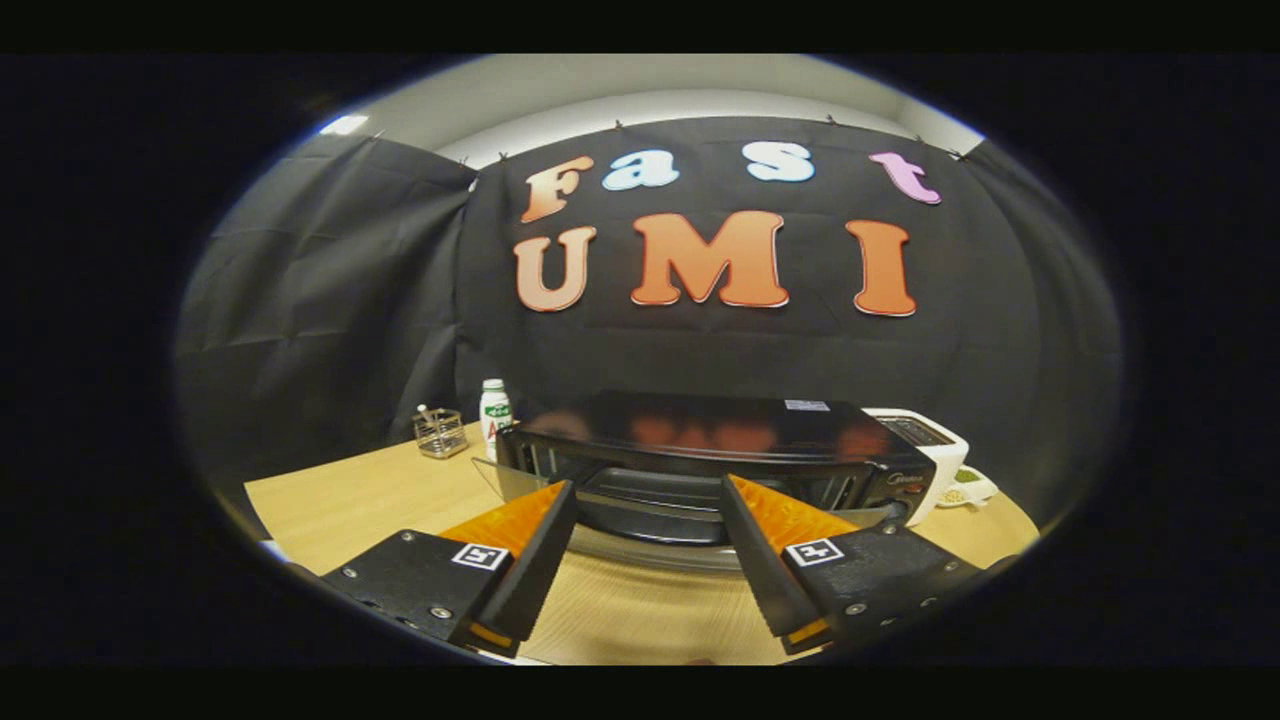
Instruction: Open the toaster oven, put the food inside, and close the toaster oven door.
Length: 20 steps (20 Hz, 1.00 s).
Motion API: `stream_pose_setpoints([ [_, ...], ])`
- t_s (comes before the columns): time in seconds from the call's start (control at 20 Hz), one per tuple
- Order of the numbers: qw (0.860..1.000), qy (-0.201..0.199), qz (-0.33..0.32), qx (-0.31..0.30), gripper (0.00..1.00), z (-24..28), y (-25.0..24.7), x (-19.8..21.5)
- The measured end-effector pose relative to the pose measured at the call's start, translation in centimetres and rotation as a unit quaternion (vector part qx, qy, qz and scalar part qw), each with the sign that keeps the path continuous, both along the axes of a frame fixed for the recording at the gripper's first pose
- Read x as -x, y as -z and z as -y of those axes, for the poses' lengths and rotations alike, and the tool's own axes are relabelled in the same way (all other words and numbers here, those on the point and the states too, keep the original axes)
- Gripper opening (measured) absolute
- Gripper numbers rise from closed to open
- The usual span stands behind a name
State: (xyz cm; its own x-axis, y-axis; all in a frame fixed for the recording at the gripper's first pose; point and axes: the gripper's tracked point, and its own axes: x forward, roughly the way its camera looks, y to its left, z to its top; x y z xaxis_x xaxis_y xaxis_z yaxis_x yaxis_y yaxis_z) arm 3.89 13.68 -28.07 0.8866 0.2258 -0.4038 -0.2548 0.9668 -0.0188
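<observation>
A black toaster oven [700, 425] stands on the wooden table [340, 500], just beyond my fingers. Its glass door [505, 480] hangs folded down toward me, with the curved handle edge [650, 550] lying low between the fingers. Through the open mouth a wire rack [650, 495] shows; no food can be made out on it. My gripper [648, 484] is open, its fingertips spread wide in front of the oven opening and above the lowered door, with nothing held between them.
Left of the oven stand a white bottle with a green label [494, 410] and a small wire basket [440, 432]. A white toaster [935, 440] and a small dish [968, 487] sit at the oven's right. Black cloth walls close the booth behind.
</observation>
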Motion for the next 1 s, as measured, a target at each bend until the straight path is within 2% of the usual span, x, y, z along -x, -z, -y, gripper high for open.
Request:
stream_pose_setpoints([
  [0.2,0.998,-0.023,-0.054,-0.037,0.85,-0.4,1.8,4.5],
  [0.3,0.997,-0.032,-0.069,-0.035,0.85,-0.3,2.8,5.8],
  [0.45,0.996,-0.034,-0.085,-0.024,0.85,0.1,4.6,7.2],
  [0.7,0.987,-0.029,-0.149,-0.061,0.85,0.5,7.7,9.3],
  [1.0,0.98,-0.024,-0.189,-0.054,0.84,2.0,10.4,10.6],
])
